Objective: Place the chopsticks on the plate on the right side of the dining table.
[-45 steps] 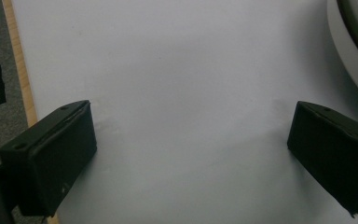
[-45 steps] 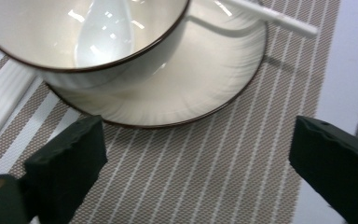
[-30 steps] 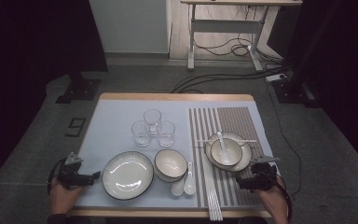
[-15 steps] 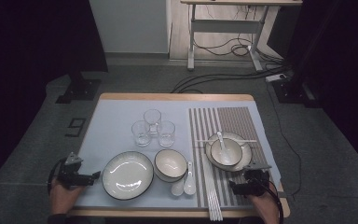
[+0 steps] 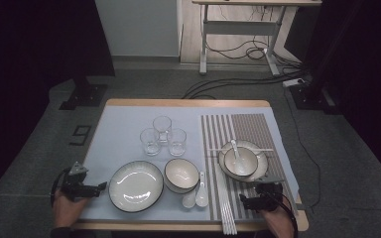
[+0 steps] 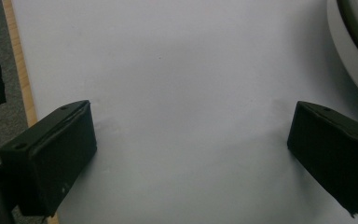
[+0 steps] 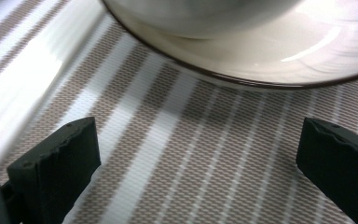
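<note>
Right tongs [image 5: 243,201] have slid inward along the near edge of the ribbed, striped woven mat [image 5: 258,129], now just below the glossy dark-rimmed plate [image 5: 264,167] carrying a round bowl [image 5: 241,161] and spoon [image 5: 234,148]. Jaws spread wide, gripping nothing. Left tongs [image 5: 100,187] sit wide open and empty on the smooth pale surface [image 5: 124,124], beside the shallow round plate [image 5: 135,186].

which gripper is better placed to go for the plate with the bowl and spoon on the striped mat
Right. The right gripper sits open on the striped placemat, just below that plate, whose rim shows close ahead in the right gripper view. The left gripper is across the table beside the empty plate.
</note>
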